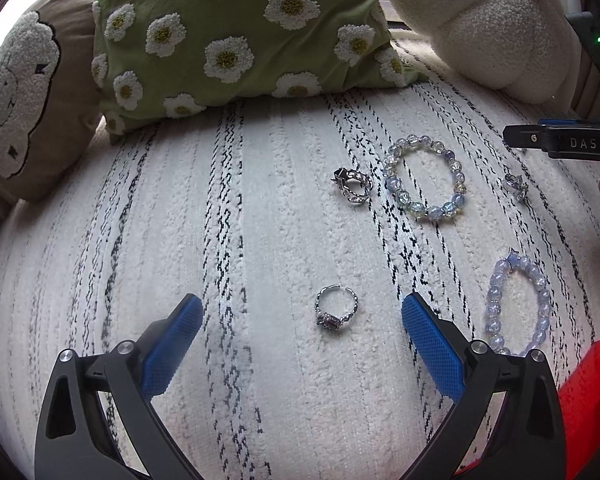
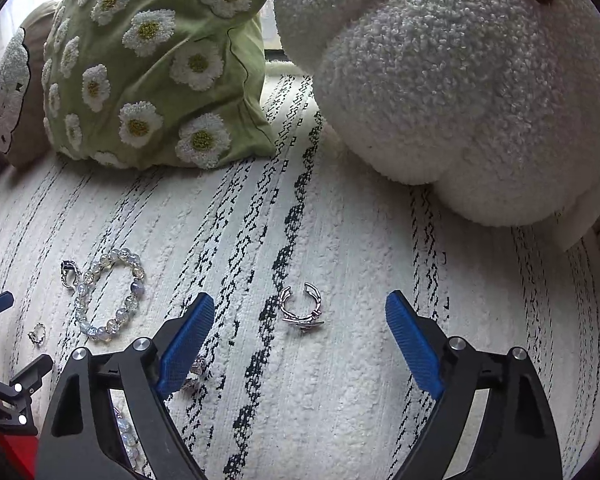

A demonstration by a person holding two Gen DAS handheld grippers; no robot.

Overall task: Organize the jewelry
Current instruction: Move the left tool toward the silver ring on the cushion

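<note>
Two hand-held grippers hover over a cream woven cover with black broken stripes (image 1: 260, 208), spread on what looks like a sofa or bed; which one cannot be told. Cushions line its far edge: a green daisy cushion (image 1: 236, 28), a brown cushion with a white bear face (image 1: 24, 92), and a fluffy white plush (image 2: 452, 92).

The left hand-held gripper (image 1: 302, 312) is wide open and holds nothing. A thin silver ring with a small stone (image 1: 335, 309) lies flat between its blue pads, touching neither. Farther toward the cushions sit a chunky silver ring (image 1: 353, 186) and, just beside it, a clear-bead bracelet (image 1: 426, 178). A pale blue bead bracelet with a star charm (image 1: 518, 300) lies near the right pad (image 1: 430, 344). Another small ring (image 1: 517, 186) lies beyond it.

The right hand-held gripper (image 2: 300, 312) is also wide open and empty, with an open-band silver ring (image 2: 302, 307) lying between its pads.

Likely risks: both rings are thin and lie flat on nubby, yielding fabric, so closing pads may ride over the metal or pinch loops of the cover instead. A ring squeezed off-centre could flip or skitter away and vanish into the pile or under a cushion. The left gripper's right pad sits near the blue bracelet and may nudge or drag its beads. The two grippers work close together and might collide.
</note>
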